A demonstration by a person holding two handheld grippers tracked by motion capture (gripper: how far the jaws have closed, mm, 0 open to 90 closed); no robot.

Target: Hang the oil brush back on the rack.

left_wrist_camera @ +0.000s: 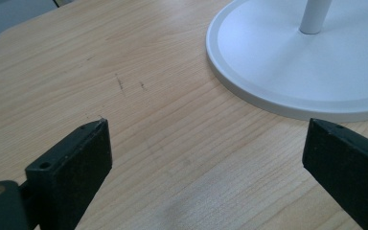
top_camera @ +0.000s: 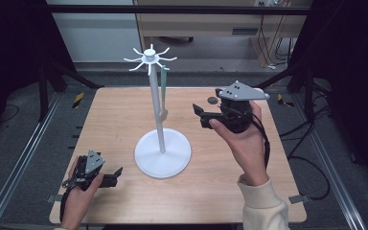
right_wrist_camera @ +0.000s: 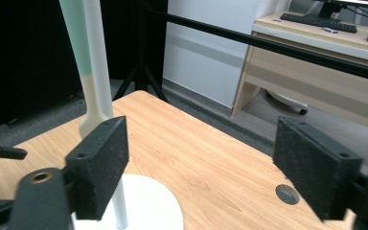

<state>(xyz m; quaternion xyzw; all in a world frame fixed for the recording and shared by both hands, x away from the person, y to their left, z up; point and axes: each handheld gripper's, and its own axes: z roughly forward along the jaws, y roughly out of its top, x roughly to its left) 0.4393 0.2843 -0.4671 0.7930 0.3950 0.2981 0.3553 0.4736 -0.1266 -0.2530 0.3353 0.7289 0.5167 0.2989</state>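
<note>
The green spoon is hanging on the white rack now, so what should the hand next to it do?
Probably pull the right tool back a little from the rack. Its jaws stand wide apart with nothing between them, and the green spoon hangs from a hook beside the pole, apart from the tool, so the hanging looks done.

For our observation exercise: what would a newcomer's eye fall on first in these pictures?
First, the tall white stand mid-table, its spoked top carrying a hanging pale green utensil. Next, the right hand-held gripper, raised beside the pole with jaws open and empty. The left hand-held gripper rests low near the stand's round base, also open.
</note>
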